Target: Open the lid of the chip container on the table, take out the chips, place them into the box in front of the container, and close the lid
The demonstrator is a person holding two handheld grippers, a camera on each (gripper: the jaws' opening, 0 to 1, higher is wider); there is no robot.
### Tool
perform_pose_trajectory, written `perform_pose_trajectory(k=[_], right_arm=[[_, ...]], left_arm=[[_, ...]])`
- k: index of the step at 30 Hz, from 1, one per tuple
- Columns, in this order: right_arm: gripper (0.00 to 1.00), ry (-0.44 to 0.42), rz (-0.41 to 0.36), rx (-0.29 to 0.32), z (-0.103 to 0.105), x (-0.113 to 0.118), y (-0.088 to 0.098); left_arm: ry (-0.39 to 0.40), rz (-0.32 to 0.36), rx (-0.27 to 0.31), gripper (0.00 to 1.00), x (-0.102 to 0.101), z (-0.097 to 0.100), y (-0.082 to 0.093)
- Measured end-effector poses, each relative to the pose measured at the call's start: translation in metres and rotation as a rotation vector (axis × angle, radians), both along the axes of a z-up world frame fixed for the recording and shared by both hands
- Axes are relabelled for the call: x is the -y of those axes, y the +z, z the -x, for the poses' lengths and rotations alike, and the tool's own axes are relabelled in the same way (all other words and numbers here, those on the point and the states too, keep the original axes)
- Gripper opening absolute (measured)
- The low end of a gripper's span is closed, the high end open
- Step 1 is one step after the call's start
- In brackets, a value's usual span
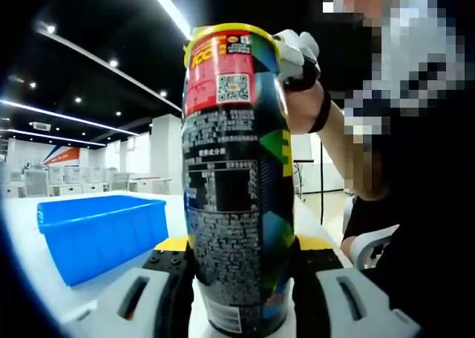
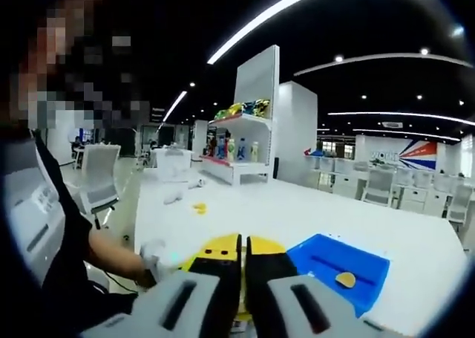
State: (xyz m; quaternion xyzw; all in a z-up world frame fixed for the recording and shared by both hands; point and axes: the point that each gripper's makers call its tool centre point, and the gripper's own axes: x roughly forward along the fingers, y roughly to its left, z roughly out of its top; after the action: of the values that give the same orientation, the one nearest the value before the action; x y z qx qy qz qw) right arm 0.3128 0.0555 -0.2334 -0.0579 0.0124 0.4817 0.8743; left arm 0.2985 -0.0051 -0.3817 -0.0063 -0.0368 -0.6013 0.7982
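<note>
Can (image 1: pixel 237 174) upright near table (image 2: pixel 297 212) edge, long axis vertical, clamped low between left gripper (image 1: pixel 241 286) jaws. Right gripper (image 2: pixel 243 271) pinched nearly shut on yellow lid (image 2: pixel 223 246), directly over can. Blue box (image 2: pixel 349 267) just beyond, one chip (image 2: pixel 345 279) inside.
</note>
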Motion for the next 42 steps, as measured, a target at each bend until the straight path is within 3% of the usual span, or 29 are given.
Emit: perform_pose_trajectory(k=[5, 14, 18, 22, 25, 32, 34, 36, 39, 42], right_arm=[[0.01, 0.003, -0.042, -0.027, 0.0, -0.001, 0.0], [0.02, 0.038, -0.089, 0.009, 0.004, 0.0, 0.005], [0.14, 0.106, -0.112, 0.028, 0.015, -0.006, 0.008], [0.16, 0.1, -0.113, 0.022, 0.013, -0.007, 0.008], [0.26, 0.074, -0.111, 0.033, 0.009, -0.006, 0.008], [0.28, 0.057, -0.124, 0.034, 0.008, -0.005, 0.009], [0.32, 0.053, -0.119, 0.049, 0.007, -0.004, 0.01], [0.43, 0.032, -0.109, 0.076, 0.005, -0.001, 0.013], [0.52, 0.019, -0.101, 0.093, 0.003, 0.003, 0.015], [0.6, 0.028, -0.122, 0.086, 0.003, 0.004, 0.018]], left_arm=[[0.001, 0.0, 0.0, 0.53, 0.0, 0.0, 0.0], [0.007, -0.012, 0.001, 0.53, 0.0, 0.001, 0.0], [-0.01, -0.003, -0.036, 0.52, -0.004, 0.006, 0.004], [-0.016, 0.008, -0.024, 0.51, -0.004, 0.008, 0.006], [-0.017, 0.011, -0.024, 0.52, -0.004, 0.008, 0.007], [-0.012, 0.021, -0.007, 0.52, -0.005, 0.009, 0.009], [-0.01, 0.03, -0.007, 0.55, -0.007, 0.008, 0.011], [-0.005, 0.053, -0.01, 0.59, -0.01, 0.006, 0.016], [-0.007, 0.16, -0.03, 0.66, -0.019, 0.004, 0.035], [0.012, 0.167, -0.02, 0.73, -0.027, -0.001, 0.038]])
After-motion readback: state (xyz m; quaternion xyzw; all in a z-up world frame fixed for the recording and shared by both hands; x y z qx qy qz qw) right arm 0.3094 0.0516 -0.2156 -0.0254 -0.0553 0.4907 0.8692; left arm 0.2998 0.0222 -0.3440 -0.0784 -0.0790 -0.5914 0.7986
